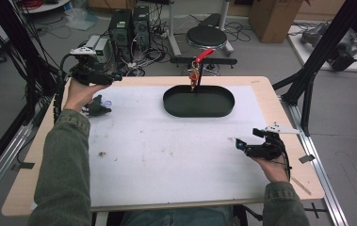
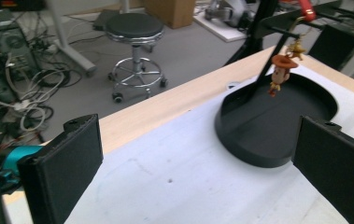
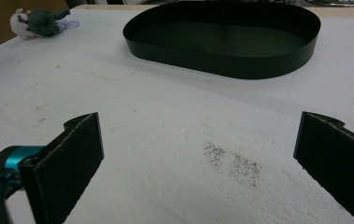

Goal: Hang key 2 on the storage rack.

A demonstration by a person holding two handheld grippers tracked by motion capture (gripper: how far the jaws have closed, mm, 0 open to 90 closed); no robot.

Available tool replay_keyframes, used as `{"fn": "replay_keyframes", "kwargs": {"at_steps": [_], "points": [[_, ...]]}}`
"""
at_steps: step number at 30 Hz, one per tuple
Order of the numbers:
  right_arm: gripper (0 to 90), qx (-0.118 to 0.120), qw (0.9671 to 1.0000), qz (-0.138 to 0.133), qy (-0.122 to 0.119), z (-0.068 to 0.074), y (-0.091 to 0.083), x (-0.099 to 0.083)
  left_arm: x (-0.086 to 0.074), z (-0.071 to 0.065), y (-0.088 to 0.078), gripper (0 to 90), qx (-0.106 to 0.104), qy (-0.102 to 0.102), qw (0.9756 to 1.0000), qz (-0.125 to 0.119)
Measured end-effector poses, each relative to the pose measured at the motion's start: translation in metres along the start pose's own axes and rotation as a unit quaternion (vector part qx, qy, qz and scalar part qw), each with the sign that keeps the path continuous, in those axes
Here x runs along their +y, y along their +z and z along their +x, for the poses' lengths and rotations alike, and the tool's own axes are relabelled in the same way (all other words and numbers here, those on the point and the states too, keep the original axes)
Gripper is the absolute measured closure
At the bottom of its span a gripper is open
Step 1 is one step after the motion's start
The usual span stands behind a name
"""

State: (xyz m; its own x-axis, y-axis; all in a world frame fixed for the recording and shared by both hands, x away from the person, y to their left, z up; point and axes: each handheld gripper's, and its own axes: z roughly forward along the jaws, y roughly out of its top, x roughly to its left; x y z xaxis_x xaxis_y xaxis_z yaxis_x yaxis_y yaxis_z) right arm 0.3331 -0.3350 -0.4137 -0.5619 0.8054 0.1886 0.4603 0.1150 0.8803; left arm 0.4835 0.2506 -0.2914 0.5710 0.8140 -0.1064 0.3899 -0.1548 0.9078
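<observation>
Black jaws of both grippers stand wide apart, holding nothing. Little cowboy figure (image 2: pixel 281 71) hangs from the stand's hook over the black tray (image 1: pixel 198 112) — left gripper (image 1: pixel 115 76) faces it, right gripper (image 1: pixel 239 144) waits well apart; grasping remains undone.

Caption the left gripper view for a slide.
Open left tool faces a black tray with a charm hanging above.
</observation>
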Motion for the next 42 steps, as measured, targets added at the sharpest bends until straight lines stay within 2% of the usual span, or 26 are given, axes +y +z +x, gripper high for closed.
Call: {"fn": "replay_keyframes", "kwargs": {"at_steps": [5,9,12,20,24,27,29,33,37,42], "points": [[0.5,-0.001,1.0000,0.003,0.000,0.001,0.000,0.000,-0.007,0.012,-0.010,2.5,0.011,-0.012,0.9998,-0.007],[0.5,-0.003,1.0000,0.003,0.001,0.000,0.000,-0.001,-0.016,0.023,-0.015,2.5,0.022,-0.011,0.9997,0.004],[0.5,-0.004,1.0000,0.008,0.002,0.001,0.000,-0.002,-0.023,0.031,-0.017,2.5,0.030,-0.009,0.9994,0.016],[0.5,-0.014,0.9996,0.024,-0.008,0.005,0.000,-0.004,-0.042,0.049,-0.018,2.5,0.032,-0.007,0.9983,0.048],[0.5,-0.018,0.9994,0.026,-0.013,0.004,0.000,-0.005,-0.052,0.056,-0.018,2.5,0.037,-0.001,0.9969,0.070],[0.5,-0.019,0.9993,0.028,-0.014,0.004,-0.001,-0.005,-0.057,0.060,-0.019,2.5,0.038,0.001,0.9961,0.080],[0.5,-0.020,0.9993,0.028,-0.014,0.003,-0.001,-0.004,-0.059,0.060,-0.019,2.5,0.044,0.008,0.9959,0.079],[0.5,-0.021,0.9991,0.030,-0.019,0.003,0.000,-0.005,-0.062,0.060,-0.016,2.5,0.037,0.014,0.9959,0.081],[0.5,-0.024,0.9991,0.029,-0.019,0.004,-0.001,-0.005,-0.068,0.064,-0.012,2.5,0.037,0.016,0.9942,0.100],[0.5,-0.030,0.9990,0.028,-0.015,0.003,-0.002,-0.005,-0.085,0.073,-0.005,2.5,0.039,0.009,0.9917,0.122]]}}
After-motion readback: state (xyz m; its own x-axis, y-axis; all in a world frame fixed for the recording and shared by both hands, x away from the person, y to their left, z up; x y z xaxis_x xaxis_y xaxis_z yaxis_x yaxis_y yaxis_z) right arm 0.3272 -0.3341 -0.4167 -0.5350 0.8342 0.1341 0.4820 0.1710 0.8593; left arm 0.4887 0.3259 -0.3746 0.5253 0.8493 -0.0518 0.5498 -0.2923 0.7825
